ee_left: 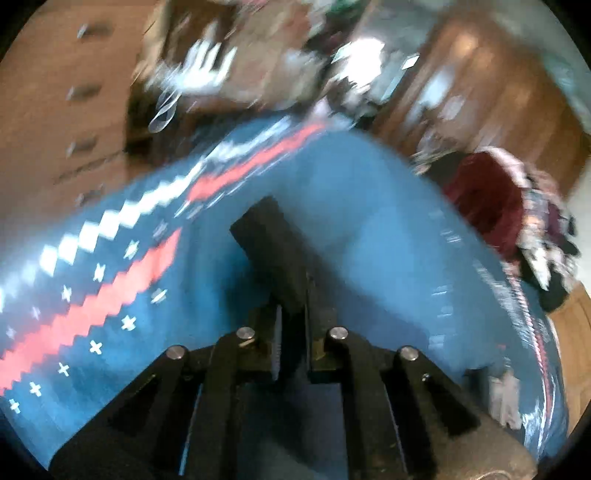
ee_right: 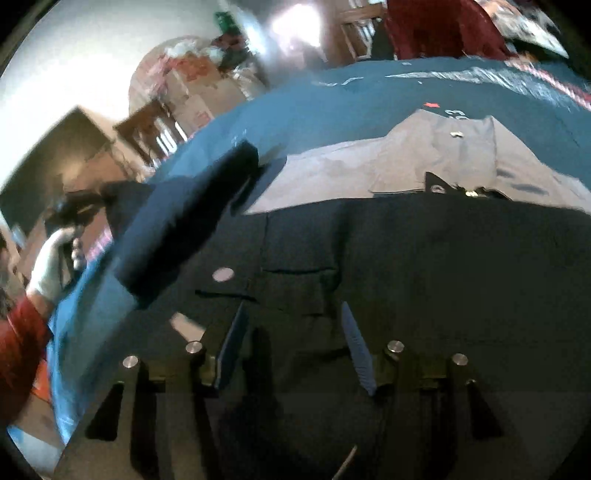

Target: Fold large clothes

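Left gripper [ee_left: 291,295]: matt black plastic, bright metal pins. Ahead of it, blue woven blanket [ee_left: 369,206], matt. Beyond, glossy wood cabinet [ee_left: 480,85]. Under the right gripper [ee_right: 295,332]: dark matt cloth garment [ee_right: 443,277], shiny metal snap [ee_right: 223,274].

Blue blanket [ee_left: 351,192] w/ white and red zigzags covers the bed. Brown wood drawers [ee_left: 55,110] at 10 o'clock, brown wood door [ee_left: 491,96] at 2. In right wrist view, white wall [ee_right: 85,62] at 11, bright light [ee_right: 295,22] at 12, dark frame [ee_right: 51,158] at 9.
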`<state>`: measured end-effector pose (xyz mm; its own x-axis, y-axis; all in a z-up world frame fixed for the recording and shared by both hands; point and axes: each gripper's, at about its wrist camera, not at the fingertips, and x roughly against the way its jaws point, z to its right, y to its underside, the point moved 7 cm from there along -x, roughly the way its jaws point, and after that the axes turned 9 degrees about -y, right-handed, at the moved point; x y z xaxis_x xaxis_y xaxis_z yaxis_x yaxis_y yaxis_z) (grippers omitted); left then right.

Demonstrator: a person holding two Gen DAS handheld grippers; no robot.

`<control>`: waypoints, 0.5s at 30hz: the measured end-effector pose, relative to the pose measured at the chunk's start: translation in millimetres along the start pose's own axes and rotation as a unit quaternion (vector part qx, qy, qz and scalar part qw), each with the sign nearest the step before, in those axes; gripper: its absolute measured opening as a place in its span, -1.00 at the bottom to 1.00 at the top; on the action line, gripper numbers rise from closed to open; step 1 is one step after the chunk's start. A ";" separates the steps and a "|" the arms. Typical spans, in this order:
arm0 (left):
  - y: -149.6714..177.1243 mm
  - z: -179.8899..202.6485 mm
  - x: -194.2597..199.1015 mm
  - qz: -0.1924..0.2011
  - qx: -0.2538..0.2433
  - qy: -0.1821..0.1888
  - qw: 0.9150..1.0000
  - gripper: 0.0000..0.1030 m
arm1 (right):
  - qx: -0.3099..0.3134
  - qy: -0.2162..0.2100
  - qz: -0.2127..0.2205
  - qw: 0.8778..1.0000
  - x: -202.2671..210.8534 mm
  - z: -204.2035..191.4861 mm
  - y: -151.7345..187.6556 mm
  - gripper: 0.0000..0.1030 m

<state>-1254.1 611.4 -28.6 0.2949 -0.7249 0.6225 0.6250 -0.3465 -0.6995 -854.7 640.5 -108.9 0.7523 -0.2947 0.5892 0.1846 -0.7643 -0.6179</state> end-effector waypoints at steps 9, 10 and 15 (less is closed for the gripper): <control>88.3 255.8 165.6 0.023 -0.134 0.312 0.940 -0.72 | -0.094 -0.039 0.080 0.992 116.7 33.4 -5.9 0.12; 113.0 283.9 176.8 0.009 -0.144 0.345 0.928 -0.53 | -0.109 -0.038 0.089 0.989 131.6 44.3 -3.8 0.12; 261.6 361.2 171.5 -0.124 -0.199 0.399 0.886 0.11 | -0.248 -0.056 0.131 0.958 195.1 125.9 26.5 0.22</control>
<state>-779.0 611.4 21.9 -0.5202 -0.7325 0.4391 0.2468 -0.6212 -0.7438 -623.4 635.0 -75.9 0.8001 -0.4721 0.3701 -0.3231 -0.8590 -0.3972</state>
